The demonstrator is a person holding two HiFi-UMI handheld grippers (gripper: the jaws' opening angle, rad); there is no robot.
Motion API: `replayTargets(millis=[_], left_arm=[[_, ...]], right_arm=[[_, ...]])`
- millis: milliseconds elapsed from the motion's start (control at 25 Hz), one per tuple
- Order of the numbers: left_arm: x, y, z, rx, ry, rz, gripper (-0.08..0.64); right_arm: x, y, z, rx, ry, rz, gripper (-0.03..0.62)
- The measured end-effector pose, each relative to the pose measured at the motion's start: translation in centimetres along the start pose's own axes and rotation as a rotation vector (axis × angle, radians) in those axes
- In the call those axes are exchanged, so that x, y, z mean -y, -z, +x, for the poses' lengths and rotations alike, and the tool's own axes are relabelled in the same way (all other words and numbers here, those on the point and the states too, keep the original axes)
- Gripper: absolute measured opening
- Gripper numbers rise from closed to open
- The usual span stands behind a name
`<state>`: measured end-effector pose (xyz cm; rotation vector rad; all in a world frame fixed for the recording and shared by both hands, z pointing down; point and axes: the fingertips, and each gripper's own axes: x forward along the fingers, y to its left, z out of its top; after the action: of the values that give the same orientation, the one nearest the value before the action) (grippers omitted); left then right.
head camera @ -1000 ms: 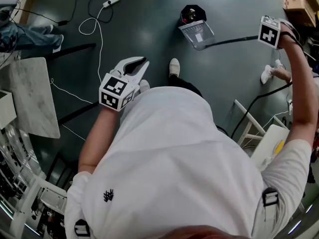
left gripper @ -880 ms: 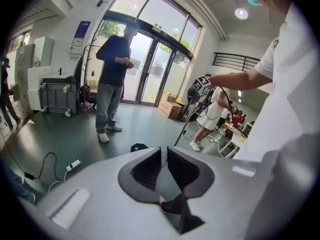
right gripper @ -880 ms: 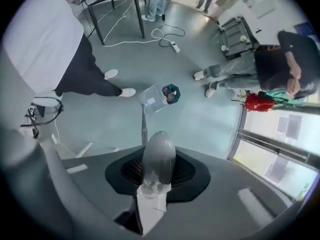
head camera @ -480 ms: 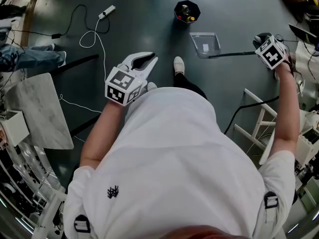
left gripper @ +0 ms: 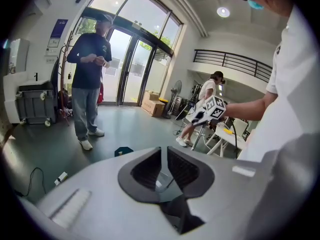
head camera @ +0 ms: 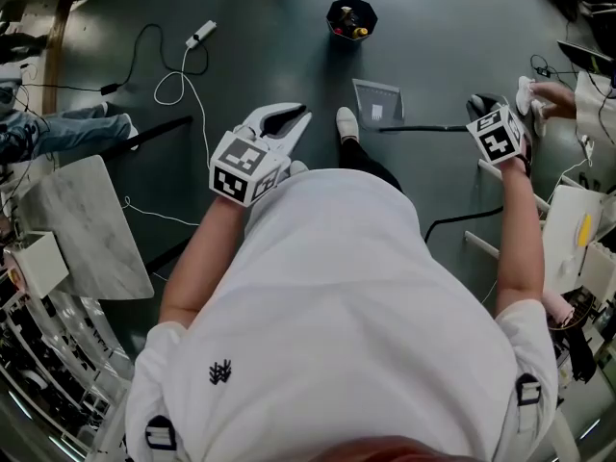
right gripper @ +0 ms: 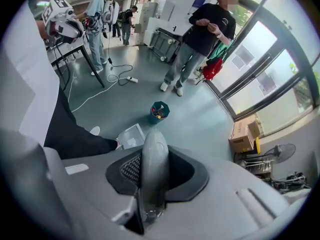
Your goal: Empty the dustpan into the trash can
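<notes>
The dark trash can (head camera: 351, 17) stands on the floor ahead, with coloured bits inside; it also shows as the can (right gripper: 160, 110) and the can (left gripper: 123, 151). The clear dustpan (head camera: 376, 100) hangs nearer me, apart from the can, its pan (right gripper: 131, 135) close to my shoe. Its long handle (head camera: 423, 128) runs right into my right gripper (head camera: 496, 133), which is shut on the grey handle end (right gripper: 152, 169). My left gripper (head camera: 274, 123) is held in front of my chest, its jaws close together with nothing between them (left gripper: 164, 159).
A white cable and power strip (head camera: 197, 35) lie on the floor at the left. A marble-topped table (head camera: 72, 224) stands left, white furniture (head camera: 568, 219) right. A person in jeans (right gripper: 197, 39) stands beyond the can. Cardboard boxes (right gripper: 245, 134) sit by the glass wall.
The dustpan has come away from the trash can's mouth, back toward me and level. My right arm has dropped and drawn in. The left gripper has hardly moved.
</notes>
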<state>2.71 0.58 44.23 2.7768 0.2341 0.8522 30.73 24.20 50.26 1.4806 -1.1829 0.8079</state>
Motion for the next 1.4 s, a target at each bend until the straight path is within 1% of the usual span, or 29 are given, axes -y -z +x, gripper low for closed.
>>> replayTargets(millis=[80,240,400,560,840,1000,1400], left_arm=[[0.3,0.2,0.0,-0.002,0.006,-0.004,0.095],[0.7,0.6,-0.3,-0.007,0.007,-0.006,0.095],[1.3,1.1,-0.6,-0.010,0.005,-0.004,0.095],[1.8,1.2,-0.6,-0.007,0.001,-0.005,0.095],[1.7,1.9,-1.0,-0.003,-0.014,-0.025,0.095],[1.2,2.5,-1.3,-0.020,-0.030,-0.031,0.095],[0.7,3.2,-1.6,-0.026,-0.027,-0.038,0.095]], right_arm=[[-1.4,0.2,-0.2,0.022,0.004,0.032,0.077],[-3.7,-0.2,-0.7,0.073,0.010,0.061,0.077],[-5.3,-0.9,-1.8,0.109,0.012,0.066,0.077],[-5.9,-1.4,-2.4,0.134,0.014,0.069,0.077],[-6.7,-2.2,-3.0,0.154,0.028,0.065,0.075],[-7.5,-2.7,-3.0,0.160,0.039,0.058,0.072],[-8.9,-2.9,-2.3,0.158,0.024,0.065,0.071]])
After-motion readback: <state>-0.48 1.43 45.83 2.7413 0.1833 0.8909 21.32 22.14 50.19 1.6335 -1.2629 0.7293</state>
